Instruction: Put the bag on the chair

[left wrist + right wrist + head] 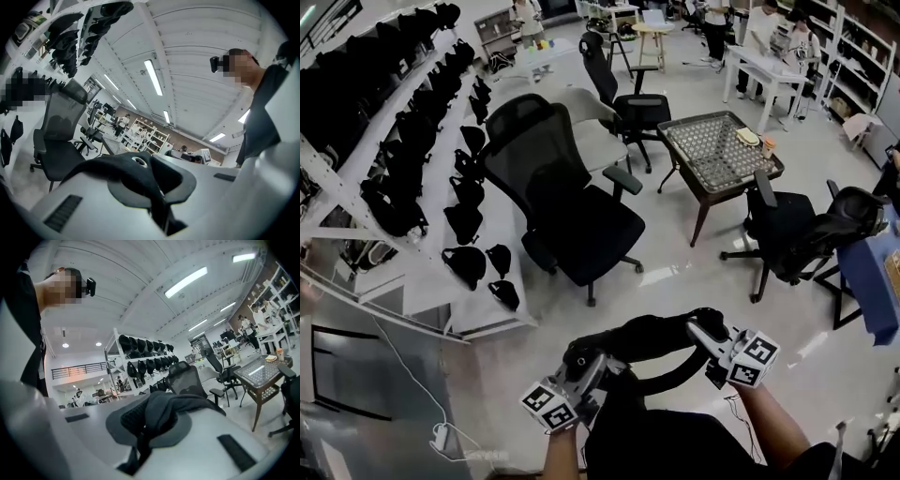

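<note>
A black bag (652, 339) hangs between my two grippers low in the head view, close to my body. My left gripper (589, 364) is shut on the bag's left end; in the left gripper view its jaws pinch black fabric with a metal eyelet (139, 161). My right gripper (701, 330) is shut on the right end, with dark fabric (164, 411) bunched between its jaws. The black mesh office chair (572, 211) stands ahead on the floor with its seat bare, well apart from the bag. It also shows in the right gripper view as a chair (187, 380).
A white rack (412, 141) with several black bags runs along the left. A grey chair (592, 133) and another black chair (630, 101) stand behind the target chair. A mesh-topped table (717, 150) and a black chair (797, 230) are to the right. People work at the back.
</note>
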Demonstrator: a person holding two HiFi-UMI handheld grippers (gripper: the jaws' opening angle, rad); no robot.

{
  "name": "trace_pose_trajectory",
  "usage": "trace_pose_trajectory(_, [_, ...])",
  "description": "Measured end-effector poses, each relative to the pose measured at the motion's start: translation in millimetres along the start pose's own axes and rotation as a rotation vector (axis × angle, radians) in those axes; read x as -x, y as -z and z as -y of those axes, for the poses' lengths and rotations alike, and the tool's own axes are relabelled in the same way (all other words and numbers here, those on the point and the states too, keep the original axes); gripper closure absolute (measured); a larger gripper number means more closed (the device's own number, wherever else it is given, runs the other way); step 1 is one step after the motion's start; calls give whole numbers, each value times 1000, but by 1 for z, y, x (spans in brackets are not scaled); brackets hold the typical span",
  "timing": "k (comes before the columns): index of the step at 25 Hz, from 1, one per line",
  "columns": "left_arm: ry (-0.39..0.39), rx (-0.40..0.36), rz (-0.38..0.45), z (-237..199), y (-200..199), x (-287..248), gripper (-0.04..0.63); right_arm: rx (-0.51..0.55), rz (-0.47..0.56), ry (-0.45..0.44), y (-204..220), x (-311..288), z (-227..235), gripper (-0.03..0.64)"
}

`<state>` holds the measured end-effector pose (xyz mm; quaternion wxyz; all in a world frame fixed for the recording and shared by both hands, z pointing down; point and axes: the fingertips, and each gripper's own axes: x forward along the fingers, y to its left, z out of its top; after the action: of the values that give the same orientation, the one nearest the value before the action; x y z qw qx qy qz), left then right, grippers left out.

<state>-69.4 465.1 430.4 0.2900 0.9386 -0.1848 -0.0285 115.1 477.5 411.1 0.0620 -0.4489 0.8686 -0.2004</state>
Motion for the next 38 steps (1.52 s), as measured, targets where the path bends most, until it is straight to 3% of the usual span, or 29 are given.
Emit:
trace_pose_trajectory(8, [5, -24, -2, -72, -65, -40, 571, -12, -9, 32, -38, -80, 53, 617])
trace_pose_trajectory(15, [49, -3, -8, -125, -108, -47, 571, -30, 4, 94, -62, -143, 73, 617])
trace_pose_trajectory(21, [83, -10, -38, -153, -129, -59, 571, -32, 40, 141, -73, -172, 91, 617])
trace_pose_trajectory(31, [100, -17, -33, -180, -148, -57, 571, -7, 13, 166, -75, -201, 92, 617])
trace_pose_trajectory(38, [72, 0, -19, -195, -150, -59, 571, -2, -10, 118, -72, -219, 103, 617])
